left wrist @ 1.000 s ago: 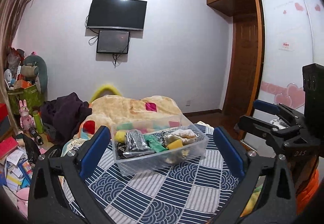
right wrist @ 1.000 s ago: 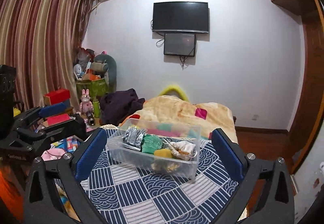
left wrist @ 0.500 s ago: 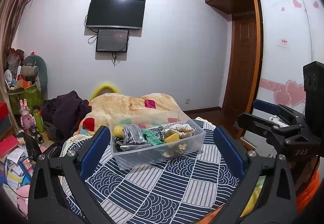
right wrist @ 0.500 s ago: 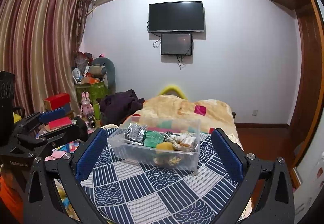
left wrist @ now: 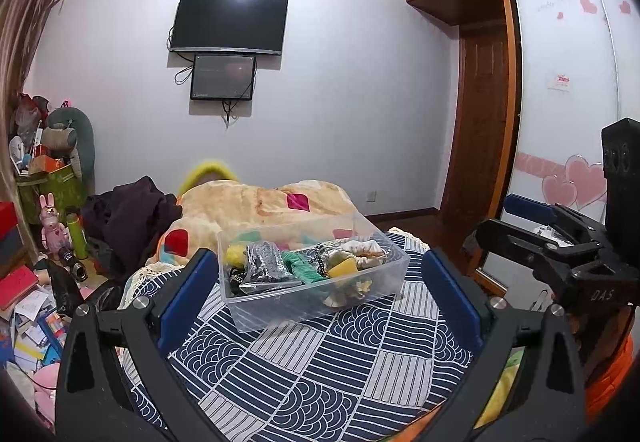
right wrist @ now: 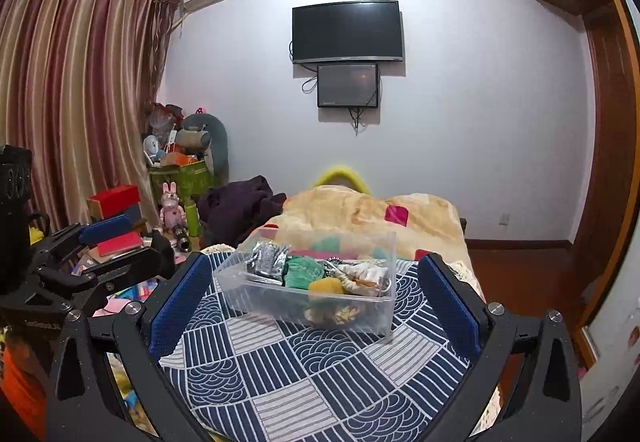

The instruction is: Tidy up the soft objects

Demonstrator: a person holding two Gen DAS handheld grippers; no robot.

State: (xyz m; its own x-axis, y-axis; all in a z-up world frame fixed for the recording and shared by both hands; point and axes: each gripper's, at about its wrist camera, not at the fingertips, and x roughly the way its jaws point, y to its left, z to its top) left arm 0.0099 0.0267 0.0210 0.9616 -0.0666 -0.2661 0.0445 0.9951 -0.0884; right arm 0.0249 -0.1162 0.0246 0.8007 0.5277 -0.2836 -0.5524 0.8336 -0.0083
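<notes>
The clear plastic bin [left wrist: 320, 290] sits at the centre of your left wrist view, resting on the blue-and-white patterned cover [left wrist: 320, 370] of the bed. In your right wrist view the same bin [right wrist: 316, 306] lies centre frame, slightly above the middle of the lower half.

Contents visible through the bin walls:
- a silver-grey pouch [left wrist: 266, 266] at the left side of the bin;
- a green knitted item [left wrist: 300, 268] just beside the pouch;
- a yellow sponge-like block [left wrist: 343, 267] right of the green item;
- a cream cloth bundle [left wrist: 362, 249] toward the right rear;
- further small items underneath, too jumbled to identify.

Your left claw [left wrist: 316, 302] fills the lower part of the left wrist view. Its blue-padded fingers [left wrist: 188, 296] stand wide apart, one at lower left and one at lower right, with the bin seen between them. Nothing is held.

Your right claw [right wrist: 314, 304] fills the lower part of the right wrist view in the same posture: fingers [right wrist: 180, 300] spread wide, empty, framing the bin.

Each claw appears in the other's view: the right claw [left wrist: 532, 226] at the right edge of the left wrist view, the left claw [right wrist: 108, 242] at the left edge of the right wrist view.

Beyond the bin, an orange blanket [left wrist: 260, 206] covers the rear of the bed. A television [left wrist: 228, 22] hangs on the wall in the upper centre.
</notes>
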